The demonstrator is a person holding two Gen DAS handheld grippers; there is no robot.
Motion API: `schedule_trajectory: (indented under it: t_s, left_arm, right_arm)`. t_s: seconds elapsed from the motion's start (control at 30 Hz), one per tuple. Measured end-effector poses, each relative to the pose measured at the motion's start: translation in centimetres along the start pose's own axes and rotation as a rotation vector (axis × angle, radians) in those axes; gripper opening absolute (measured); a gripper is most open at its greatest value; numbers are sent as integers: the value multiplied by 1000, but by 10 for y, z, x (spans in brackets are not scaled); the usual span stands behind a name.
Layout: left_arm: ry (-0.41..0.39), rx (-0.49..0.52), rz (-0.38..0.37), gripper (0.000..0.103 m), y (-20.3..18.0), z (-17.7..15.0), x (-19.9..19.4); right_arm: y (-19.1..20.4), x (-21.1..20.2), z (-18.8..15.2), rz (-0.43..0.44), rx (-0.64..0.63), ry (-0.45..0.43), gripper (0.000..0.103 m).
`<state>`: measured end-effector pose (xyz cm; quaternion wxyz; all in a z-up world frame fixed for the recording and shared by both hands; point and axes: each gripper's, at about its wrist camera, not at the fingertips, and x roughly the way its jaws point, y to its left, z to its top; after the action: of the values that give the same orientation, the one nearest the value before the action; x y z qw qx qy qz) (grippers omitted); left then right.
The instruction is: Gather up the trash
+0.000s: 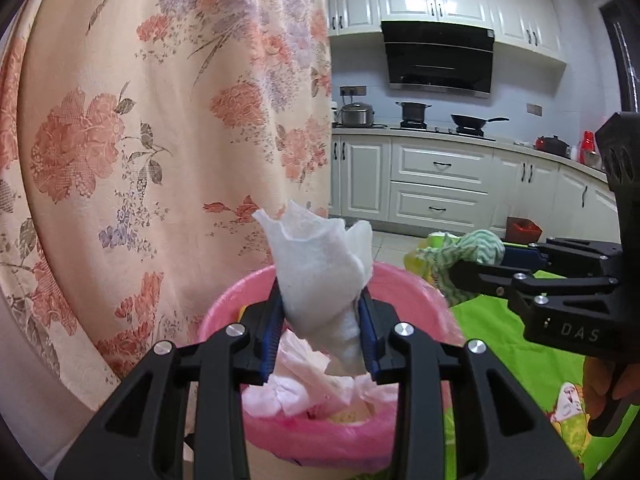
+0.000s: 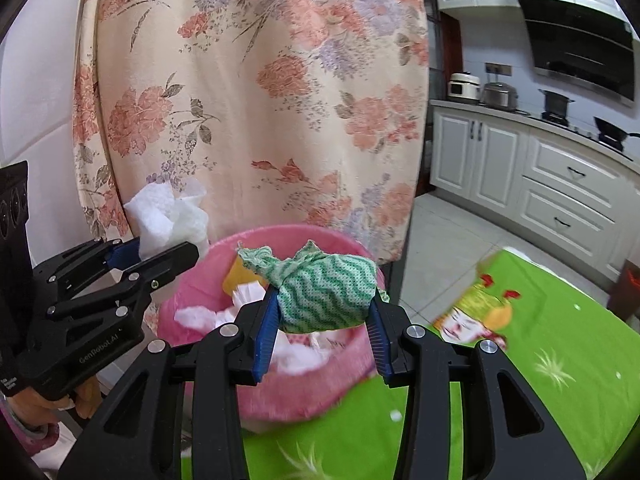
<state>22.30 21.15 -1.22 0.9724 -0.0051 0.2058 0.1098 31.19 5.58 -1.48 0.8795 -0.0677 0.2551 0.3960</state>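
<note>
Pink plastic lines the waste bin (image 1: 224,300), whose liner is folded out over the rim; the bin stands at the edge of a table under a bright green printed cloth (image 2: 520,360), in front of a hanging floral curtain (image 1: 160,120). The left gripper (image 1: 320,332) has its jaws drawn narrow and clamped on a crumpled white paper towel (image 1: 320,264), which stands up from between the blue pads directly over the bin mouth. The right gripper (image 2: 322,316) has its jaws somewhat wider and closed on a wadded green-and-white zigzag cloth (image 2: 328,292), held just above the near rim of the bin. The step in hand appears to be the carry-and-drop stage: both pieces of trash are lifted and brought to the container but not yet released. The next move would call for centring each bundle over the opening and spreading the jaws so that the pieces fall inside instead of catching on the rim or the folded liner; the light towel may cling to a pad. The bin already contains crumpled white and pale pink tissue (image 2: 240,312) and a yellow item (image 2: 236,276) against its far wall, whose nature cannot be told. In the kitchen behind, a small red bin (image 1: 522,228) stands on the floor; its contents are not visible.
</note>
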Motion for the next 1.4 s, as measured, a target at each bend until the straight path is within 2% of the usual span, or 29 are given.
schedule_trajectory:
  t_s: [0.13, 0.2, 0.23, 0.27, 0.3, 0.33, 0.37, 0.43, 0.57, 0.8, 1.0, 1.17, 1.33, 1.4]
  left_arm:
    - [9, -33, 17, 35, 14, 5, 14]
    - [17, -44, 21, 40, 21, 7, 21]
    - [26, -46, 26, 44, 24, 8, 25]
    - [30, -48, 39, 57, 27, 9, 28]
    - [28, -54, 57, 74, 29, 9, 29]
    - [19, -68, 79, 80, 33, 10, 28]
    - [9, -86, 89, 85, 37, 11, 27]
    - [6, -102, 96, 86, 41, 11, 22]
    - [-3, -94, 131, 97, 39, 7, 7]
    - [-3, -73, 151, 98, 27, 2, -19]
    - [-55, -42, 181, 98, 16, 9, -52]
    - [-83, -63, 196, 98, 13, 18, -85]
    - [-66, -88, 141, 98, 8, 15, -110]
    - [-62, -67, 149, 98, 1, 9, -118]
  right_arm:
    - [-3, 20, 10, 36, -5, 10, 43]
    - [-3, 27, 13, 48, -17, 11, 44]
    - [-3, 32, 15, 52, -22, 16, 50]
    - [-5, 35, 17, 56, -22, 18, 59]
    - [-6, 37, 19, 57, -20, 14, 61]
    - [-8, 38, 20, 57, -16, 9, 61]
    - [-10, 37, 21, 54, -9, -2, 61]
    - [-16, 30, 24, 60, 15, -31, 61]
    - [-28, 8, 24, 44, 64, -76, 61]
    - [-33, -33, 8, 7, 117, -93, 64]
    - [-16, -65, -1, -35, 104, -108, 67]
    - [-2, -96, -4, -58, 106, -147, 78]
    - [13, -117, -14, -89, 116, -157, 84]
    - [19, -119, -22, -101, 122, -144, 84]
